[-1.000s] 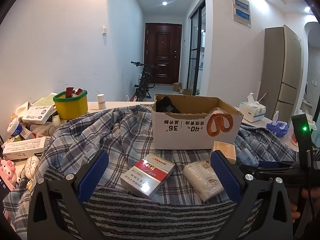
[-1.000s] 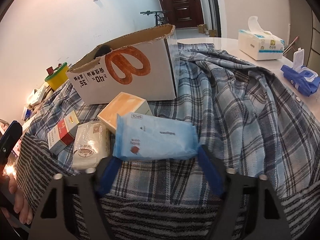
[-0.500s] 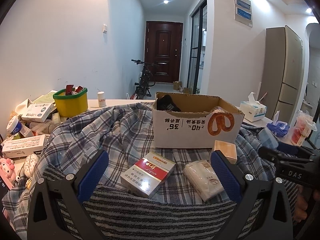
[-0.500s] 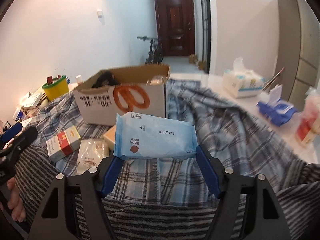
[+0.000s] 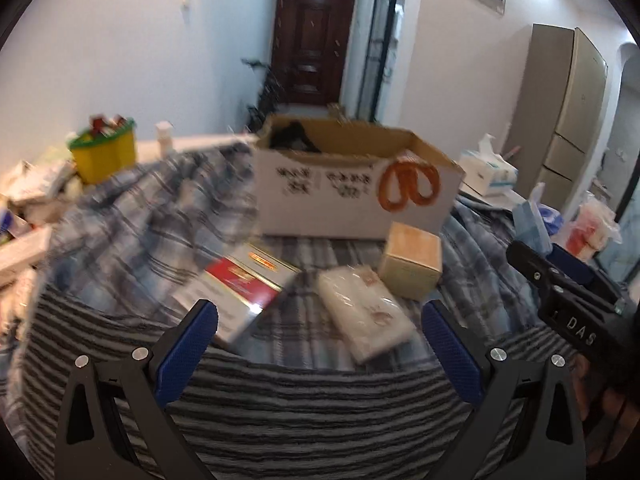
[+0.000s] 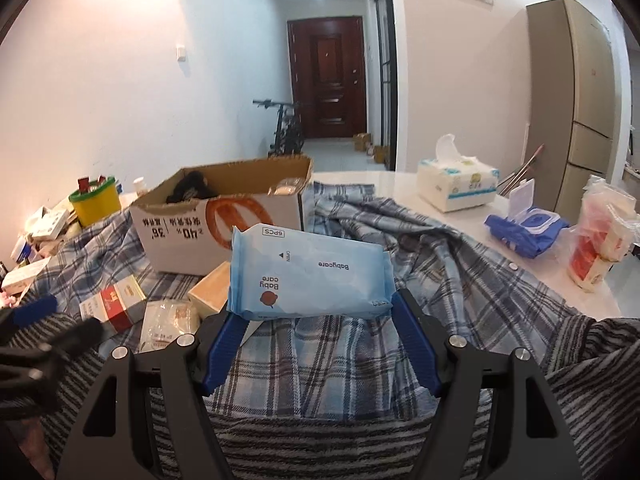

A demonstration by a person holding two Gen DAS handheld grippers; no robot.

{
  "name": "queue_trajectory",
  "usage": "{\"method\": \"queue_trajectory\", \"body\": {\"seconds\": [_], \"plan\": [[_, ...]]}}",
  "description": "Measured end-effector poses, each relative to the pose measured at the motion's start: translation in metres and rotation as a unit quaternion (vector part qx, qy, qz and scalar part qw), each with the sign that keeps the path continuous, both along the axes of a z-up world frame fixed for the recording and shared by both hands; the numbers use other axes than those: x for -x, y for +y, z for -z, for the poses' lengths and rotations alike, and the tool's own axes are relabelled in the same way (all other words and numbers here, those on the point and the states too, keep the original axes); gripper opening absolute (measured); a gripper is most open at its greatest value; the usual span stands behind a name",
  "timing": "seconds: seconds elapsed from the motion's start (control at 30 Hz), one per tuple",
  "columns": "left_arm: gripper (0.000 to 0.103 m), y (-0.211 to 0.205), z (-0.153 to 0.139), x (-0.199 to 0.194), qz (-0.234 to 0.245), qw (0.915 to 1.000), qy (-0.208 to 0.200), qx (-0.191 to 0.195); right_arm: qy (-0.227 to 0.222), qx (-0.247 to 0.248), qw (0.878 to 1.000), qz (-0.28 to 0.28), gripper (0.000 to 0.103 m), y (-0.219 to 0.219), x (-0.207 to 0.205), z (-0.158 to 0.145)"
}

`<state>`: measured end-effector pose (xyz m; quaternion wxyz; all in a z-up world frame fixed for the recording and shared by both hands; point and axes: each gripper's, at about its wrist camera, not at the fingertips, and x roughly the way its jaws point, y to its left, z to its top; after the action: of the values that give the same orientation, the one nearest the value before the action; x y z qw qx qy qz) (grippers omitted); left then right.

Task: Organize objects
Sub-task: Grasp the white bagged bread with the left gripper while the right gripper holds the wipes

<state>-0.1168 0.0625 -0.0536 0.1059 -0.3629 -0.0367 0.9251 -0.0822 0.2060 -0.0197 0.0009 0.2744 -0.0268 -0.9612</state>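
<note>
My right gripper (image 6: 316, 314) is shut on a light blue Babycare wipes pack (image 6: 310, 276), which it holds in the air above the plaid cloth (image 6: 460, 280). Behind the pack stands an open cardboard box (image 6: 180, 236) with dark items inside. My left gripper (image 5: 318, 312) is open and holds nothing. It hovers over a red and white carton (image 5: 240, 280) and a white packet (image 5: 364, 312). Just in front of the cardboard box (image 5: 340, 196) rests a small tan box (image 5: 412, 264). At the right edge of the left wrist view I see the right gripper's body (image 5: 568, 300).
A yellow tub (image 5: 106, 152) and piled boxes sit at the left. On the white table (image 6: 540, 276) to the right are a tissue box (image 6: 456, 188), an open blue wipes pack (image 6: 528, 228) and a plastic bag (image 6: 600, 236). A striped cloth (image 5: 300, 400) lies nearest.
The right gripper has lifted the blue wipes pack off the cloth and tilted up. The left gripper has dipped toward the carton and white packet, blurring its view.
</note>
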Motion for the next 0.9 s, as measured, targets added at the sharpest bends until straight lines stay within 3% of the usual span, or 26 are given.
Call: {"method": "queue_trajectory", "body": {"seconds": [0.1, 0.23, 0.37, 0.63, 0.77, 0.9], "plan": [[0.103, 0.008, -0.001, 0.004, 0.012, 0.9997, -0.018, -0.013, 0.014, -0.004, 1.0, 0.004, 0.071, -0.001, -0.005, -0.002], [0.094, 0.025, 0.004, 0.01, 0.012, 0.9993, -0.035, 0.012, 0.028, -0.01, 1.0, 0.009, 0.071, -0.002, -0.01, -0.005], [0.092, 0.039, 0.021, 0.023, 0.027, 0.9958, -0.087, -0.004, 0.025, 0.006, 1.0, 0.011, 0.071, 0.006, -0.009, -0.004], [0.091, 0.049, 0.034, 0.036, -0.003, 0.9936, -0.108, 0.033, 0.023, 0.022, 0.999, 0.014, 0.071, 0.011, -0.009, -0.002], [0.069, 0.04, 0.043, 0.043, 0.007, 0.99, -0.14, 0.008, 0.022, 0.022, 0.999, 0.015, 0.071, 0.011, -0.01, -0.002], [0.052, 0.027, 0.042, 0.043, 0.002, 0.9907, -0.136, 0.006, 0.019, 0.026, 0.999, 0.015, 0.071, 0.013, -0.009, -0.001]]}}
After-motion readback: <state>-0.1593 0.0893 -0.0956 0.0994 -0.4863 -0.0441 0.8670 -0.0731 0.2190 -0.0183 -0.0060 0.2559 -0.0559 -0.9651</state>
